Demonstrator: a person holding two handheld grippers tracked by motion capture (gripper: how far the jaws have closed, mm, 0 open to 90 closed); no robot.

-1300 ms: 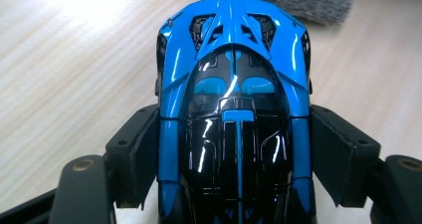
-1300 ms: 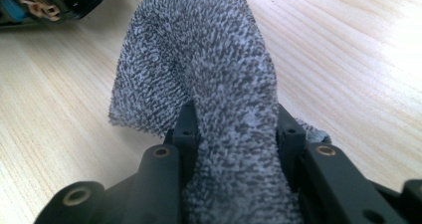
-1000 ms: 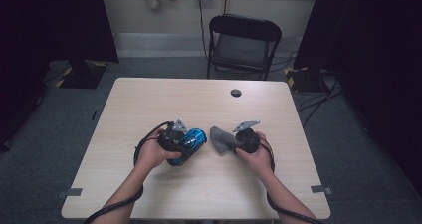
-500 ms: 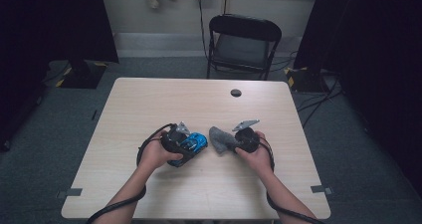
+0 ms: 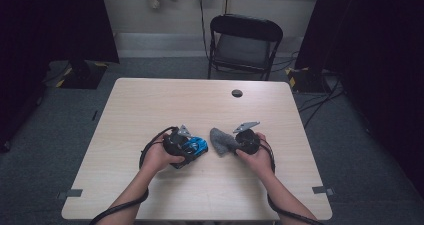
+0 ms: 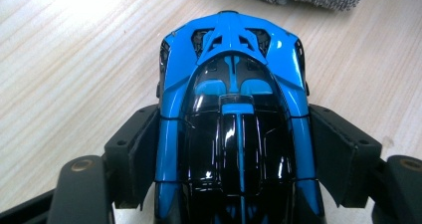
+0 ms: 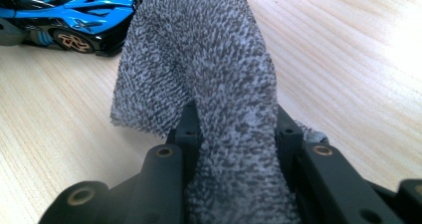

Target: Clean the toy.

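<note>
Blue-and-black toy car (image 6: pixel 234 119) (glossy), speckled grey cloth (image 7: pixel 214 74), pale wood-grain table (image 5: pixel 165 105).

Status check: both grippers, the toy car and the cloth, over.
Left gripper clamped on blue toy car. Right gripper pinching grey cloth. Cloth beside car, nothing between.

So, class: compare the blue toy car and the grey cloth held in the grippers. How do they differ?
The toy car is glossy blue and black; the cloth is matt grey and fuzzy. The toy car keeps a rigid moulded shape, while the cloth bunches and folds between its jaws. Both sit low over the wooden table, each clamped in one gripper, close together.
</note>
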